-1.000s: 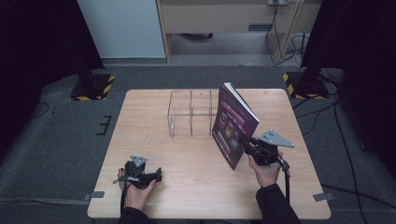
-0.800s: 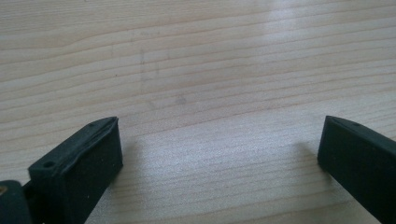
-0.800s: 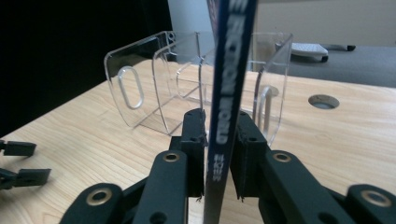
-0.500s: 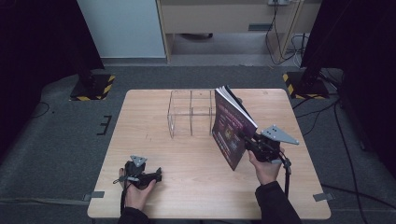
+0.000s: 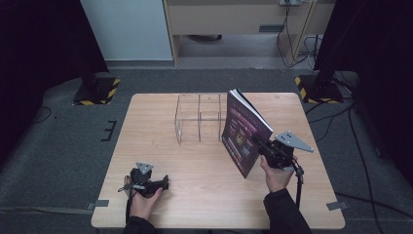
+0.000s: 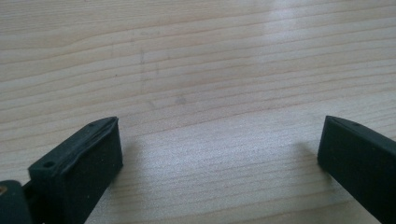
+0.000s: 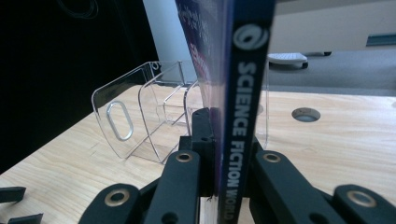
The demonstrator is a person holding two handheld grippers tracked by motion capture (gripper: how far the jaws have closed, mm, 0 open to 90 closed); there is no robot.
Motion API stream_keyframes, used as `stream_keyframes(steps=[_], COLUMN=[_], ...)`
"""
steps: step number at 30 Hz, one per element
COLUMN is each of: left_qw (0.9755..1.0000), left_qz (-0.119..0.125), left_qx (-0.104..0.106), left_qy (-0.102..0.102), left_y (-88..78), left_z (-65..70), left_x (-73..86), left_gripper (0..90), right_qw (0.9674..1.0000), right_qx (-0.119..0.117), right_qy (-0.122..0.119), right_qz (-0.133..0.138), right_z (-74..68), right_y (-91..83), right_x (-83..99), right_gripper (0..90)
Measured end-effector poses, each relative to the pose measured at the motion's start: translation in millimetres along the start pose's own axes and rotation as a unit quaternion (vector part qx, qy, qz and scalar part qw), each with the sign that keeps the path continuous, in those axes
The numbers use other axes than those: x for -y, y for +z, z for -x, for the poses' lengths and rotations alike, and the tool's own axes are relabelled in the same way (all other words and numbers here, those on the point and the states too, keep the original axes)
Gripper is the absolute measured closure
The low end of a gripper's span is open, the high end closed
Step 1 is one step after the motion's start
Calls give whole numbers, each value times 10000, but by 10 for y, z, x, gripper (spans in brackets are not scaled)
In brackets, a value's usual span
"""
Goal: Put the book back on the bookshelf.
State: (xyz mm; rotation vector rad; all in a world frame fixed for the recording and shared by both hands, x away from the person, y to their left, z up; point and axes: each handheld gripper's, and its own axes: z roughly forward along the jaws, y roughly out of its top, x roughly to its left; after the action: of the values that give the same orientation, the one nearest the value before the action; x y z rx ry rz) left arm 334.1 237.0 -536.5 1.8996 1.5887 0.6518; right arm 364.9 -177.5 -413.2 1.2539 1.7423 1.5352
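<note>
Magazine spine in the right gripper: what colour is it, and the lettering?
The magazine spine is dark navy with silvery-white lettering, clearest in the right gripper view.

Left hand (image 5: pixel 141 195) rests low on the near edge, its black two-jaw left gripper (image 6: pixel 219 154) spread wide, level. Right hand (image 5: pixel 276 174) lifts the right gripper (image 5: pixel 259 145), jaws just closing, seemingly clamped tight.

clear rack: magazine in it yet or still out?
Still out. The magazine stands tilted on the table beside the clear rack, clamped at the spine by the right gripper; the rack's compartments look empty.
</note>
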Motion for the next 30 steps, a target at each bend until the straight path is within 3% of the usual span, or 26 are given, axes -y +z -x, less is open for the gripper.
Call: stream_keyframes(steps=[8,20,30], left_qw=[10000,10000,10000], left_qz=[-1,0,5], left_qx=[0,0,-1], left_qy=[2,2,-4], left_y=[0,0,1], left_z=[0,0,1], left_x=[0,0,0], left_gripper=[0,0,0], right_qw=[9998,9985,9975], right_qx=[-47,120,285], right_qy=[-21,-102,-67], right_qz=[177,530,641], right_z=[-32,-43,10], right_y=[-13,47,290], right_x=[-132,-388,-468], right_gripper=[845,845,844])
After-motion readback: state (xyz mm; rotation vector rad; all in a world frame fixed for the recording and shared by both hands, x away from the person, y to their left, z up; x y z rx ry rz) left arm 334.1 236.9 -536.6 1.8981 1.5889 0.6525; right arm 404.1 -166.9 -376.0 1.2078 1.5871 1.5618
